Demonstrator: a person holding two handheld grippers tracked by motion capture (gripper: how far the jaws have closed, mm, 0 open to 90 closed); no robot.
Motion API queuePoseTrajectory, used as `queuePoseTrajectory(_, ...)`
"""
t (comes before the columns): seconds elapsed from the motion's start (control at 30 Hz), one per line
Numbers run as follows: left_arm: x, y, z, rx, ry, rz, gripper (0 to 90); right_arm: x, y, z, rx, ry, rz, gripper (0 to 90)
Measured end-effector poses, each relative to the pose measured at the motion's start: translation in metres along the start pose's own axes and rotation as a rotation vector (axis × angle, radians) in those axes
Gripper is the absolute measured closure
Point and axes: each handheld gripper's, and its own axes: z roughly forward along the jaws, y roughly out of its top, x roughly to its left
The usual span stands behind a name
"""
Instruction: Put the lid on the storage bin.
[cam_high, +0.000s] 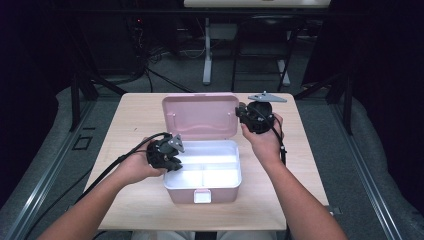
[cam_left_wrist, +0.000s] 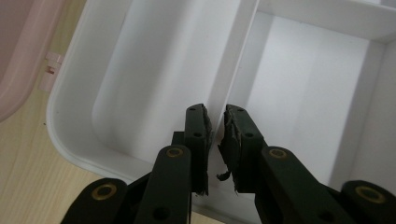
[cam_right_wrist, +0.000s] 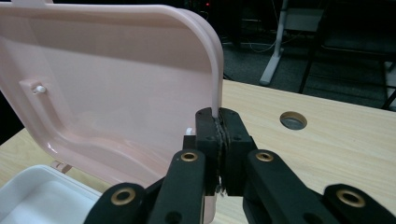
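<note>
A pale wood surface (cam_high: 135, 200) stands in a dark room. The right tongs (cam_right_wrist: 218, 128) pinch the pink lid's (cam_high: 200, 115) edge; the left tongs (cam_left_wrist: 217, 128), slightly apart, straddle the white box's (cam_high: 202, 192) divider (cam_left_wrist: 233, 60).

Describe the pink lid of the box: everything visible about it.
The pink lid looks like smooth plastic with rounded corners, hinged to the white box at the back and standing open, roughly upright. Its inner face shows a raised ridge and a small white peg. The right claw is shut on its right edge.
</note>
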Motion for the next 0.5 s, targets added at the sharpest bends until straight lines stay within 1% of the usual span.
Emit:
queuePoseTrajectory(0.2,-0.001,-0.001,0.0,-0.006,0.005,0.003,79.4,0.003,-0.002,-0.004,-0.006,-0.003,-0.018,87.7)
queuePoseTrajectory(0.37,-0.001,-0.005,-0.002,-0.019,0.024,-0.021,76.0,0.004,-0.005,-0.01,-0.013,0.002,-0.029,87.5)
queuePoseTrajectory(0.5,0.001,-0.007,-0.007,-0.041,0.016,-0.041,74.5,0.005,-0.007,-0.013,-0.022,0.003,-0.037,87.2)
